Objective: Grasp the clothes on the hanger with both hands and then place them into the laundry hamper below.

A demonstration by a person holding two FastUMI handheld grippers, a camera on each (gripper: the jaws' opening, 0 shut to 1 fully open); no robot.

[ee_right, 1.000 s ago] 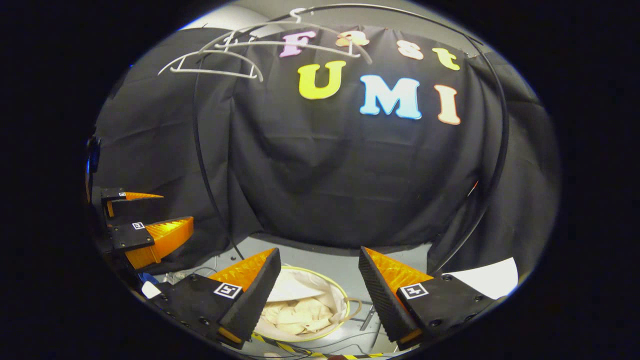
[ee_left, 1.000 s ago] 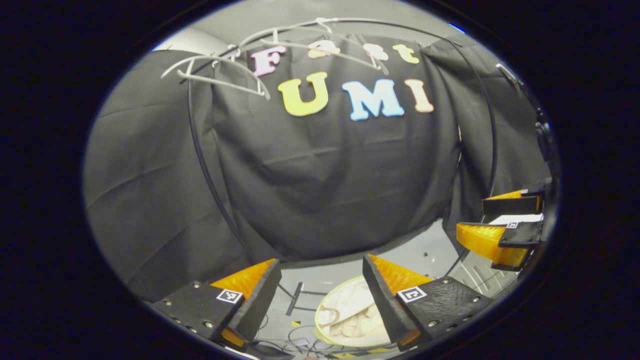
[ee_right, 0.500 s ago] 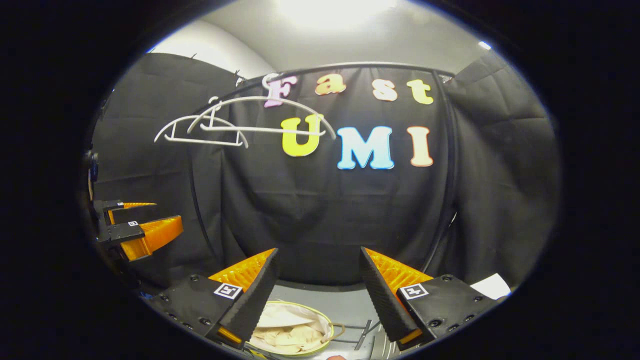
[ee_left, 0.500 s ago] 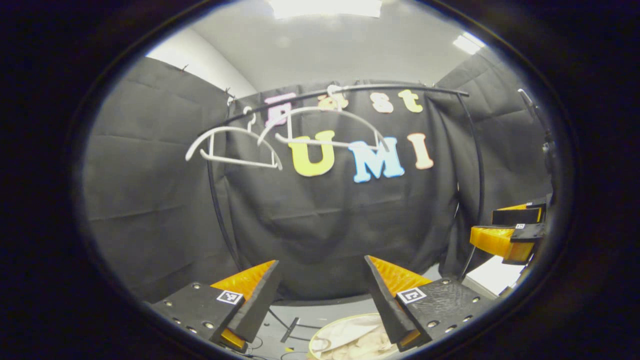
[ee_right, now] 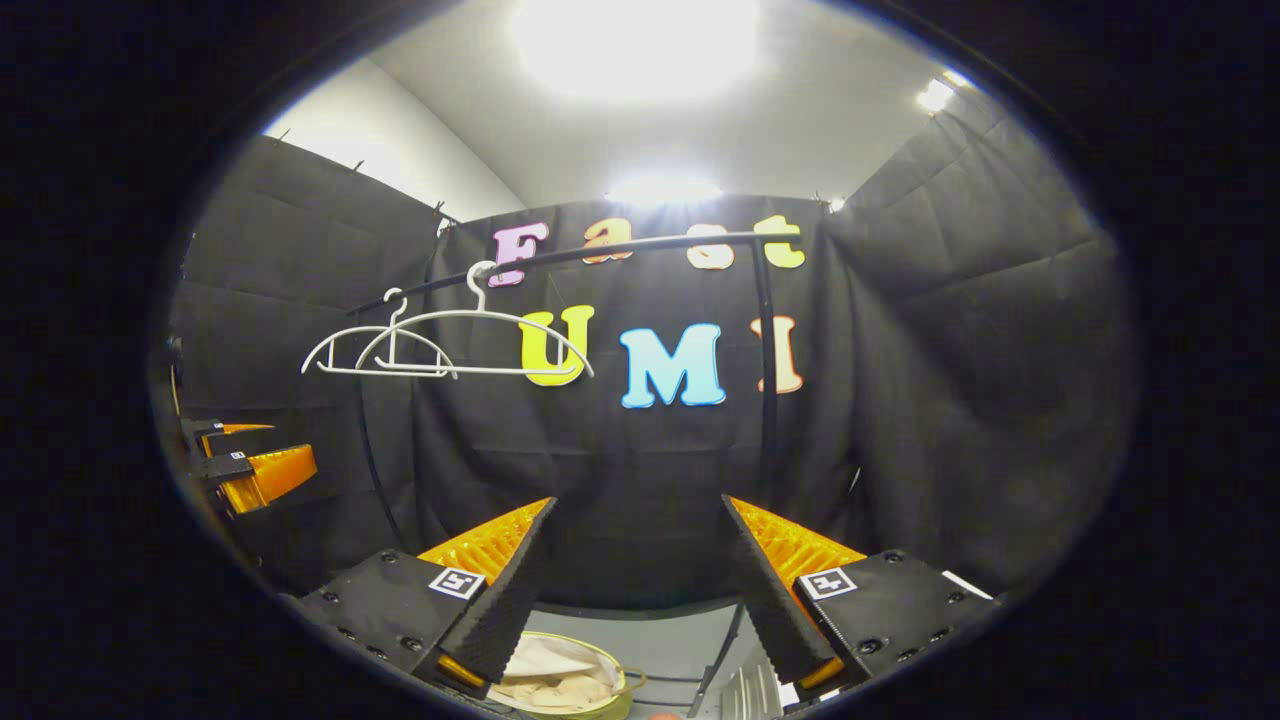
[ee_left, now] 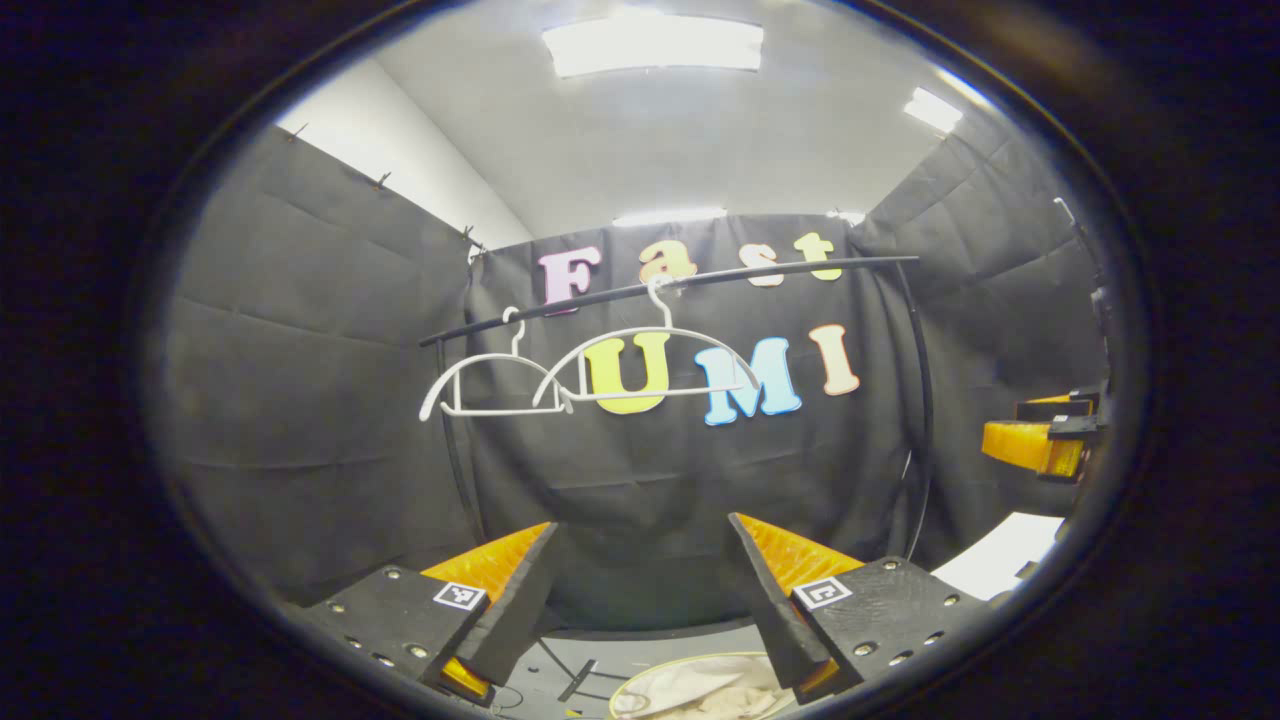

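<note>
- Left gripper (ee_left: 640, 585): one; jaws standing released, gripping nothing; it is pointing level toward the back cloth wall, well above the hamper, which I judge a parked pose with nothing left to carry; it is also showing at the left edge of the right gripper view (ee_right: 250, 470).
- Right gripper (ee_right: 640, 580): one; jaws likewise spread wide and empty; it is being held beside its partner at much the same height; it is showing far right in the left gripper view (ee_left: 1040, 440).
- Hangers: two, white plastic, both bare; the larger hanger (ee_left: 650, 365) and the smaller hanger (ee_left: 495, 385) are hanging by their hooks side by side, overlapping in these views; no garment is hanging on either.
- Rail (ee_left: 700, 282): one dark bar on a bent frame, carrying both hangers in front of the cloth wall.
- Laundry hamper (ee_right: 560, 685): one, round with a pale yellow-green rim, sitting on the floor below the rail so that released cloth falls into it.
- Clothes (ee_right: 545, 668): cream fabric lying crumpled inside the hamper; piece count cannot be told; also peeking between the jaws in the left gripper view (ee_left: 700, 690).
- Judgement: the task is looking complete.
</note>
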